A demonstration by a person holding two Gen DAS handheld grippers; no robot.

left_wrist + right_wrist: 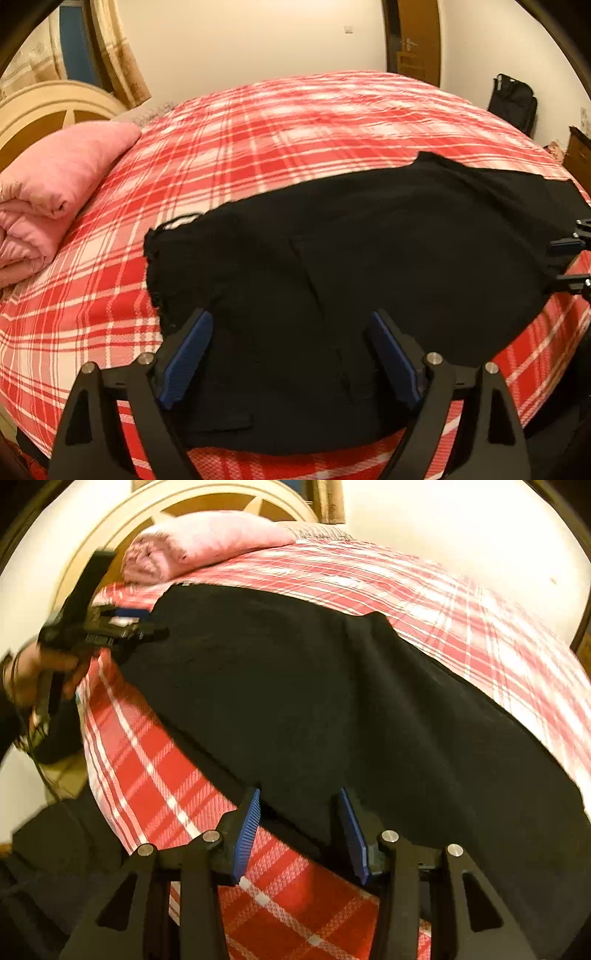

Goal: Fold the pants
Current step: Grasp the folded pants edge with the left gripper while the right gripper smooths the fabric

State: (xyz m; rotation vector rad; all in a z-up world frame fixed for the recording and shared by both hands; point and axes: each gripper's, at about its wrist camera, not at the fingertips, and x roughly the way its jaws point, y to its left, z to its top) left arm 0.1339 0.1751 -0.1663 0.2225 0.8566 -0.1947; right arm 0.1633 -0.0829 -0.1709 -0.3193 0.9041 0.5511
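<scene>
Black pants [351,266] spread flat on red plaid bed [229,155]. Left tongs [291,354] released, poised over waist end; right tongs [299,830] released, at fabric's edge.

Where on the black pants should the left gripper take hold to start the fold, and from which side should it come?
Probably the near hem of the black pants, where the cloth lies flat over the plaid bedspread. The left gripper is open just above that strip, so it could come in low from the bed's near edge. The right gripper, also open, sits at the opposite end for a matched lift.
</scene>
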